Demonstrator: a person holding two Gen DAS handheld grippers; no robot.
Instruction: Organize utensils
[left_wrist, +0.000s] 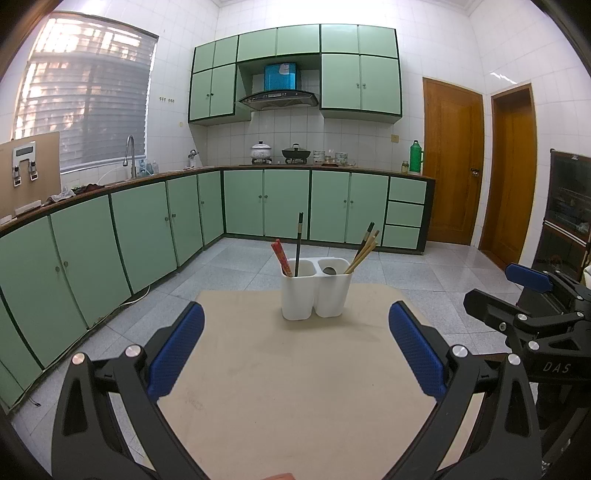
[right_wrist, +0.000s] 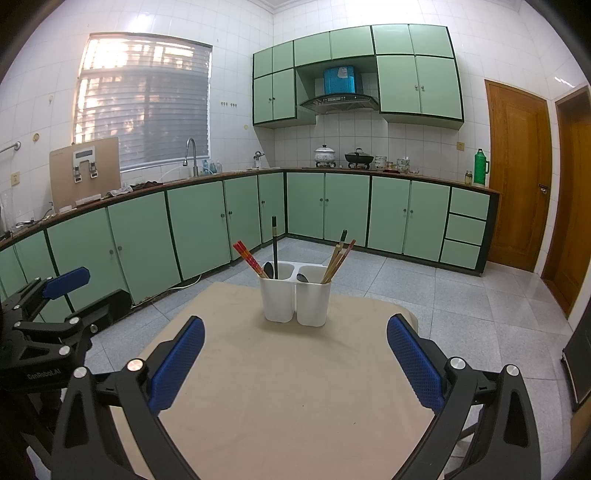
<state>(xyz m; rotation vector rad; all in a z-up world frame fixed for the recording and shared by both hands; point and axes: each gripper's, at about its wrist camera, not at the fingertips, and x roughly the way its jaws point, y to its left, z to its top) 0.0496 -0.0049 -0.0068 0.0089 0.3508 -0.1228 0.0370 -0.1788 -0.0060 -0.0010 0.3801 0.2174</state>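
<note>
White plastic holder (left_wrist: 316, 291), two compartments, stands upright at far end of beige counter (left_wrist: 288, 376). Left compartment: red chopsticks (left_wrist: 282, 257), one dark chopstick (left_wrist: 298, 243), dark spoon (right_wrist: 268, 270). Right compartment: bundle of wooden chopsticks (left_wrist: 364, 249), second spoon (right_wrist: 302, 278). Left tool (left_wrist: 295, 347) and right tool (right_wrist: 295, 350) both spread wide, empty, well short of holder. Judgement: sorting either just starting or finished; kinds look mixed. Next move, if any: reach in, pinch one utensil near top, lift straight up.
</note>
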